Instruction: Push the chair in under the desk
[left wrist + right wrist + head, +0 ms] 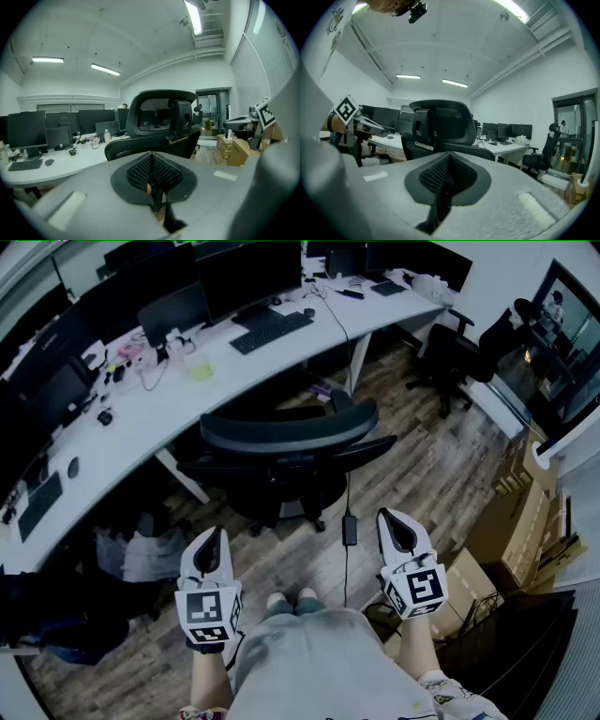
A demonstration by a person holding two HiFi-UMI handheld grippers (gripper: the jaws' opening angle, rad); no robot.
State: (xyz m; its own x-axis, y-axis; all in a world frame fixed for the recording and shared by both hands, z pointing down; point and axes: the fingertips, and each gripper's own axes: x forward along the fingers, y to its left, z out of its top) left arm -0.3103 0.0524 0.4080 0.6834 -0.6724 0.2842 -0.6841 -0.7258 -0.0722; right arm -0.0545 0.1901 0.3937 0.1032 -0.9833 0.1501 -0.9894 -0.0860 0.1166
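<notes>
A black mesh-backed office chair [286, 451] stands on the wood floor with its back toward me, its seat partly under the long white desk [178, 399]. The chair's headrest and back fill the middle of the left gripper view [161, 119] and of the right gripper view [440, 124]. My left gripper [214, 538] is held short of the chair, to its lower left, jaws shut with nothing between them. My right gripper [396, 523] hangs to the chair's lower right, also shut and empty. Neither touches the chair.
Monitors [239, 273], a keyboard [272, 331] and cables cover the desk. A power brick with its cord [349, 528] lies on the floor between the grippers. Cardboard boxes [525, 521] stack at the right. A second black chair [459, 352] stands at the desk's far end.
</notes>
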